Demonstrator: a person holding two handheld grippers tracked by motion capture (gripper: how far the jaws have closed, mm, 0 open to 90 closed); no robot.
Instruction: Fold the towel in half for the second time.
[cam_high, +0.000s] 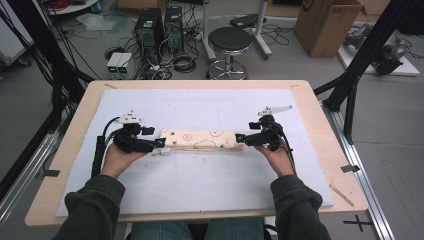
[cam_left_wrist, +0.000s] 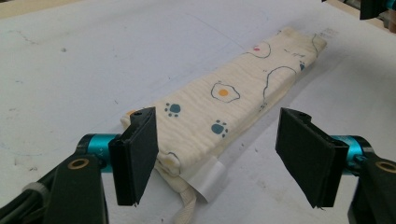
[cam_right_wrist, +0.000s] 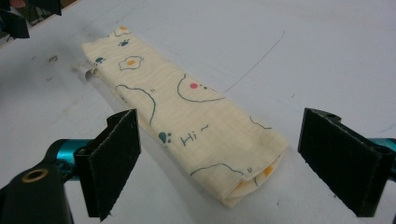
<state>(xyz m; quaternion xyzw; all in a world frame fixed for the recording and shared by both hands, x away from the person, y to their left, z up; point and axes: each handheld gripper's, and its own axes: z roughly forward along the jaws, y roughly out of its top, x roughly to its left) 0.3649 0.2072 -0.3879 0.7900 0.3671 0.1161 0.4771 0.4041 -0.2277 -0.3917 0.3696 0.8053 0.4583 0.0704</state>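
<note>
1. On the wooden table (cam_high: 320, 150), a white mat (cam_high: 200, 185) covers most of the top, probably as a clean working surface.
2. Mid-mat lies a folded cream cloth (cam_high: 202, 139), printed with fried eggs and paw prints, flat in a long narrow strip running left to right; looks like folding is done or nearly so.
3. Left gripper (cam_high: 159, 144) at the cloth's left end: jaws wide apart, holding nothing, cloth end between them.
4. Right gripper (cam_high: 242, 138) at the right end: jaws spread wide, empty.
5. White label (cam_left_wrist: 208, 178) pokes out at the left end.
</note>
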